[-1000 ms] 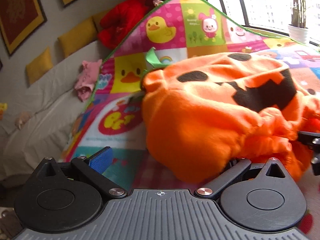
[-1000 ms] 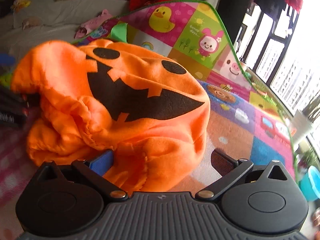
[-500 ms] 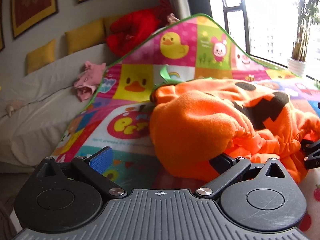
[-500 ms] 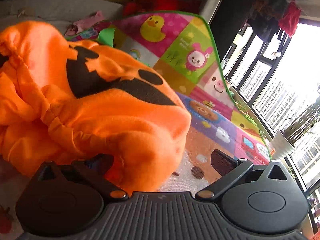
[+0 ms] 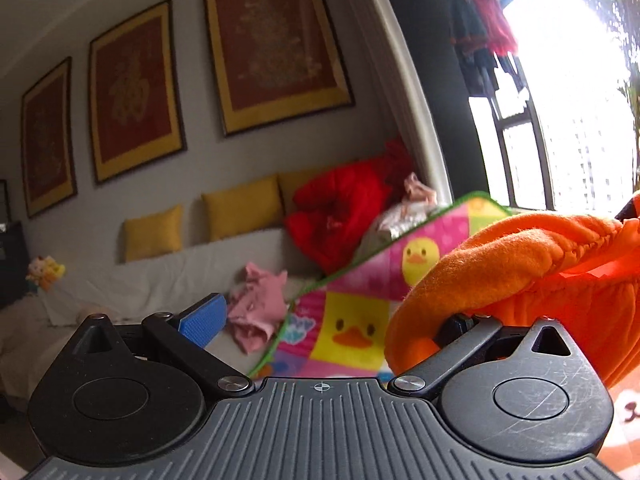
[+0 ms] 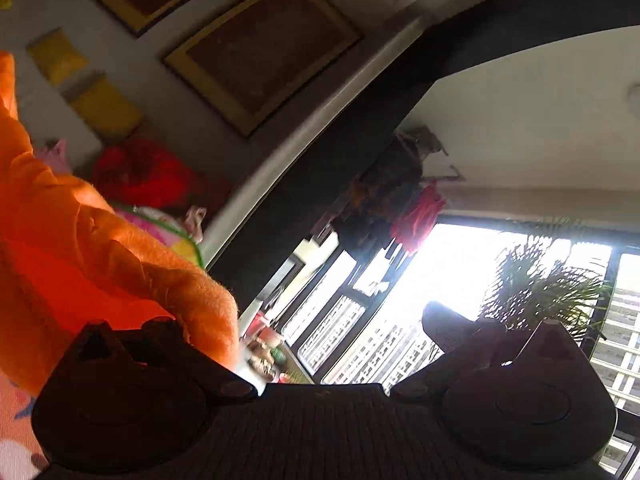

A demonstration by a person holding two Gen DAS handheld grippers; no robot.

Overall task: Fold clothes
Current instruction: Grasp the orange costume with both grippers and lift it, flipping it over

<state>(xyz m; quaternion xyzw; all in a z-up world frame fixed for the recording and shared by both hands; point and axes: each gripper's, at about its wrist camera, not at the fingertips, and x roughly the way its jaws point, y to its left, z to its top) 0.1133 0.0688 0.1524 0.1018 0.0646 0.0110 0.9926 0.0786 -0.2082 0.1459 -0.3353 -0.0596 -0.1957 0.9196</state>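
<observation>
An orange fleece pumpkin costume (image 5: pixel 520 264) fills the right side of the left wrist view, lifted above the colourful play mat (image 5: pixel 352 332). My left gripper (image 5: pixel 326 320) is open; the fabric drapes over its right finger and hides the tip, while the blue-padded left finger (image 5: pixel 202 318) is bare. In the right wrist view the same costume (image 6: pixel 80 248) hangs on the left. My right gripper (image 6: pixel 304 320) is open and tilted upward. Its left finger is buried under the cloth and its right finger (image 6: pixel 440 320) is free.
Behind the mat runs a white sofa (image 5: pixel 160 280) with yellow cushions (image 5: pixel 240 208), a red garment (image 5: pixel 340 216) and a pink garment (image 5: pixel 256 316). Framed pictures (image 5: pixel 276 48) hang on the wall. A bright window (image 6: pixel 440 280) and a plant (image 6: pixel 552 280) lie to the right.
Both grippers have risen and tilted upward, carrying the costume up off the mat. The views have swung from the mat to the wall, ceiling and window.
</observation>
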